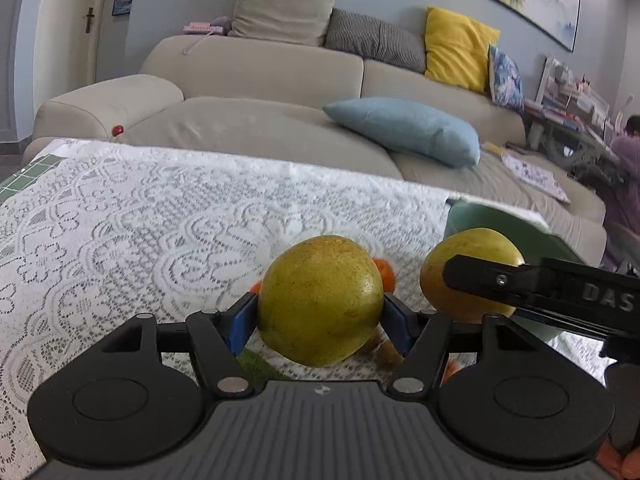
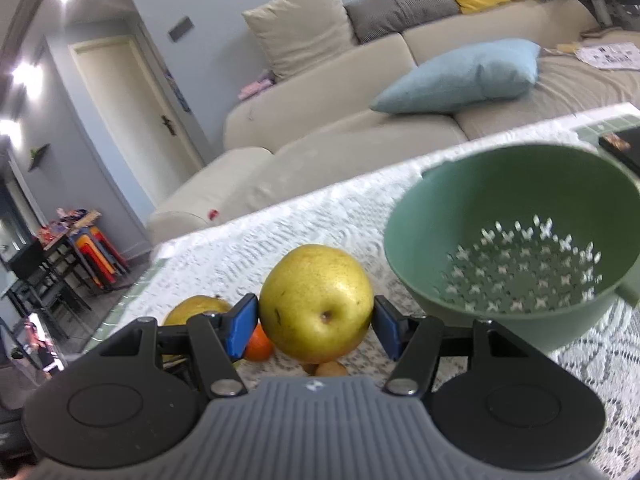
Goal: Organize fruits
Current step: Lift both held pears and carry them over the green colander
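Over the worktop (image 1: 120,216), spread with a white lace cloth, each of the two claws pinches a round yellow-green pear. The left claw (image 1: 318,316) has its blue pads pressed to both sides of the speckled left pear (image 1: 320,300), lifted clear of the cloth. The right claw (image 2: 316,322) grips the right pear (image 2: 316,304), its dimpled end toward the camera.

Take the perforated green plastic colander (image 2: 516,240) as the landmark. The right pear hangs just beside the colander's rim, on the side away from its small handle. The left pear is a little farther out on that same side. Below the pears, near the colander's foot, lie a small orange fruit (image 2: 259,343) and a brownish kiwi-like one (image 2: 331,369).
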`<state>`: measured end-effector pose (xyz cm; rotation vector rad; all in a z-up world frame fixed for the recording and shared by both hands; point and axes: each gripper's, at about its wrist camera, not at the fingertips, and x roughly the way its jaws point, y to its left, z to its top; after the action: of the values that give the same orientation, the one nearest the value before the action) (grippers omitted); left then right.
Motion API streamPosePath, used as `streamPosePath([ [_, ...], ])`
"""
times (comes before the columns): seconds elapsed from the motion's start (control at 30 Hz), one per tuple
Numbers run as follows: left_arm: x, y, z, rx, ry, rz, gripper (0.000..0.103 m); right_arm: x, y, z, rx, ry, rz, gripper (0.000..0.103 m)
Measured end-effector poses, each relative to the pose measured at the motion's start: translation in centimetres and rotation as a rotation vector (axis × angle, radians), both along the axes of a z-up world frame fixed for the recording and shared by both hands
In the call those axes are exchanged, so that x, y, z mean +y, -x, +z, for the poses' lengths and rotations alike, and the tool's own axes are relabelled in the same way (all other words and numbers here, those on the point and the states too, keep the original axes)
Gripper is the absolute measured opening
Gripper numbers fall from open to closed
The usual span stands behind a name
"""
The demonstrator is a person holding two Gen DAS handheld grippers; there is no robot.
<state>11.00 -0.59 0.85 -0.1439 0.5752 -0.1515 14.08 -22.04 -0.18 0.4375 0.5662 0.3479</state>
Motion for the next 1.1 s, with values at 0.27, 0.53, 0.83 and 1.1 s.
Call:
streamPosePath([
  [0.27,-2.2,-0.3,2.8,-0.033,0.017,-0.004,0.076,-1.3,1.2,3.6,-0.162,0.157,-0.008,0.059],
  [0.53,-5.2,-2.8,5.1,0.009,0.051,-0.063,0.076,-4.4,-0.6,4.8,-0.138,0.319,-0.019,0.059],
  [0.83,-10.7,-6.5,7.1,0.078,-0.017,-0.209,0.076,-7.6,-4.4,4.5,-0.004,0.508,0.066,0.059],
  [1.1,-14.9,-10.6,5.2,0.232,-0.073,-0.31,0.076,-8.7,-7.1,1.6,0.141,0.563,0.112,0.059],
])
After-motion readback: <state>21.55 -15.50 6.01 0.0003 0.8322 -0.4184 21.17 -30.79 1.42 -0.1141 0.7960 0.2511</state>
